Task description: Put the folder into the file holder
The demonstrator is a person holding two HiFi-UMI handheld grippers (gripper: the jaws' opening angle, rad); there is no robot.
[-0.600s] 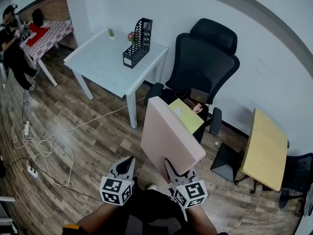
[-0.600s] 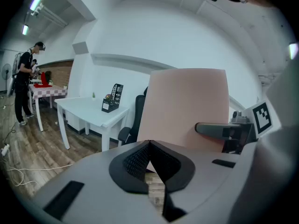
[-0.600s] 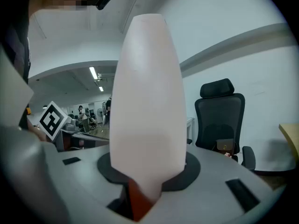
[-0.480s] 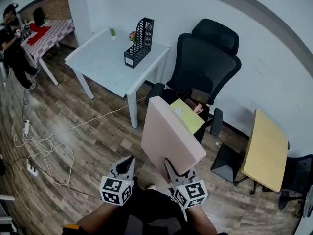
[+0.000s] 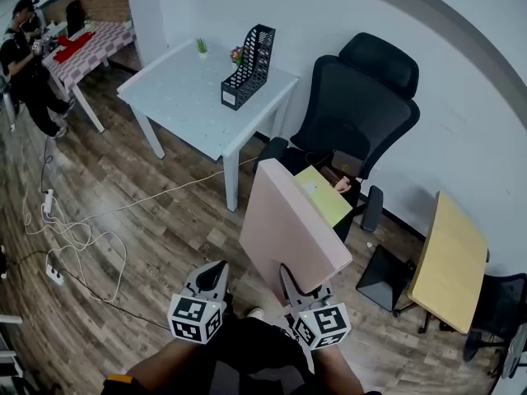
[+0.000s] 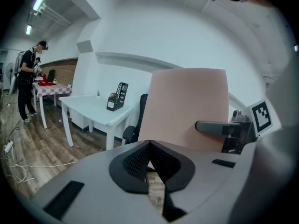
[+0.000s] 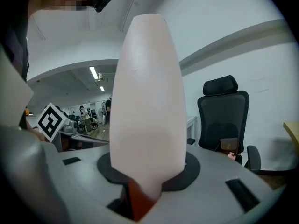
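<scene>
Between the jaws of the right gripper (image 5: 303, 293): pink folder (image 5: 288, 220), pinched at its lower edge, standing up from the pads.
Just beside that, left gripper (image 5: 216, 276): jaws pressed together, nothing between them.
Well ahead of both grippers: black mesh file holder (image 5: 247, 72), upright on a white table (image 5: 177, 97).
Beyond the folder: black office chair (image 5: 362, 105).

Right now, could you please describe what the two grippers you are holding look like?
They look alike. The left gripper and the right gripper each have a pale grey body that narrows to two pointed fingers, lined inside with black, finely ribbed pads. Each carries a white cube printed with black square markers.
</scene>
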